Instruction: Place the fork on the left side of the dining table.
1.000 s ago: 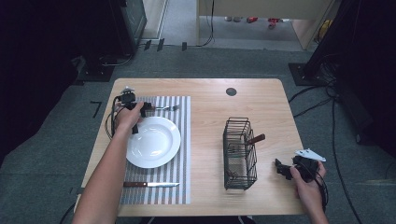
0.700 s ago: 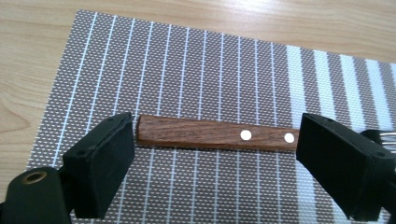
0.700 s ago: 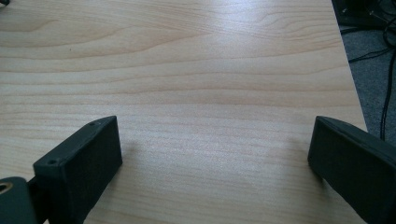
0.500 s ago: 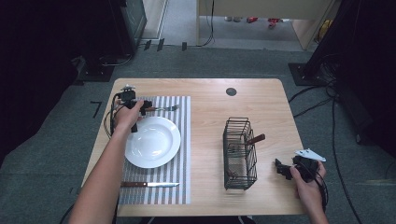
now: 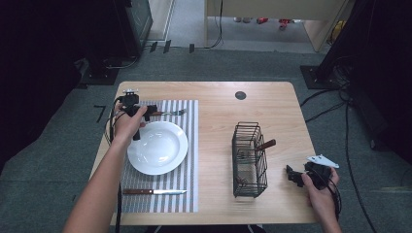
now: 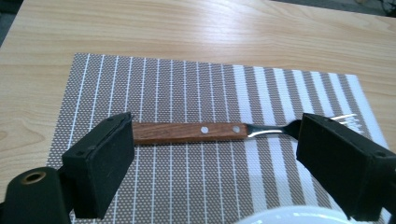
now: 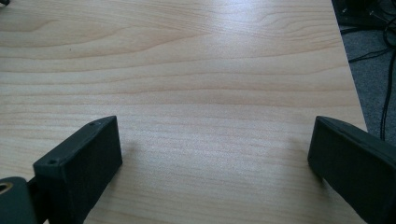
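The left gripper (image 6: 210, 163) has its jaws wide apart, holding nothing; the fork (image 6: 219, 131) lies flat on the striped placemat (image 6: 187, 84) just beyond them, crossing from one jaw to the other. The right gripper (image 7: 215, 163) is also wide open over bare table (image 7: 196, 70), holding nothing.

No readable txt, labels, brands or nos. anywhere I can see. Checked the table (image 5: 214, 97) top and everything on it, incl. the fork (image 6: 201, 131) handle up close in my left gripper view: bare wood, two rivets, no stamp.
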The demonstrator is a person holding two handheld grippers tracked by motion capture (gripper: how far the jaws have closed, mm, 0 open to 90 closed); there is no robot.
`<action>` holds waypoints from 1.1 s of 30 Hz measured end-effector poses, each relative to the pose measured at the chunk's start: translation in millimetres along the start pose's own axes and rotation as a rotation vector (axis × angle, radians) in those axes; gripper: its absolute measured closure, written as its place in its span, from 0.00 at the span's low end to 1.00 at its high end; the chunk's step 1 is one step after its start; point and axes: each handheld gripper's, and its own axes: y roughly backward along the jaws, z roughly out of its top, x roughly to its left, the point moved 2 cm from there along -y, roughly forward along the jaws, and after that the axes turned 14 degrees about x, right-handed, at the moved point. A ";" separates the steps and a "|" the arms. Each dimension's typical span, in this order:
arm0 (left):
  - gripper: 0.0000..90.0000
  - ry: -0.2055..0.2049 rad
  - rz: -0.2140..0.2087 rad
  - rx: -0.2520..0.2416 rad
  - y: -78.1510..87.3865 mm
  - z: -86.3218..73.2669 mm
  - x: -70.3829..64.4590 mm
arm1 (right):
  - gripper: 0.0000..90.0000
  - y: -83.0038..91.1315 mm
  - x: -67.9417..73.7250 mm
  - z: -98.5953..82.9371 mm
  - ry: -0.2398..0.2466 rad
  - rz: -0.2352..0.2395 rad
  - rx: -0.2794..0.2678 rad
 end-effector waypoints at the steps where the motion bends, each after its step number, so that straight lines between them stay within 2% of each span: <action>1: 0.13 -0.002 -0.005 -0.009 2.8 -1.0 -0.5 | 0.03 0.0 -0.1 0.0 0.001 0.000 0.000; 4: 0.13 -0.013 -0.019 -0.035 11.5 -4.3 -1.4 | 0.03 0.0 0.0 0.0 0.000 0.000 0.000; 7: 0.13 -0.027 -0.056 -0.057 20.5 -8.9 -4.5 | 0.03 0.0 0.0 0.0 0.000 0.000 0.000; 15: 0.13 -0.070 -0.092 -0.111 45.7 -22.5 -8.1 | 0.03 0.0 -0.1 0.0 0.001 0.000 0.000; 18: 0.13 -0.087 -0.101 -0.124 53.5 -28.8 -8.1 | 0.03 0.0 0.0 0.0 0.001 0.000 0.000; 23: 0.13 -0.092 -0.114 -0.150 63.5 -40.5 -7.3 | 0.03 0.0 0.0 0.0 0.000 0.000 0.000; 33: 0.13 -0.120 -0.107 -0.181 75.1 -71.2 -4.8 | 0.03 0.0 0.0 0.0 0.000 -0.001 0.000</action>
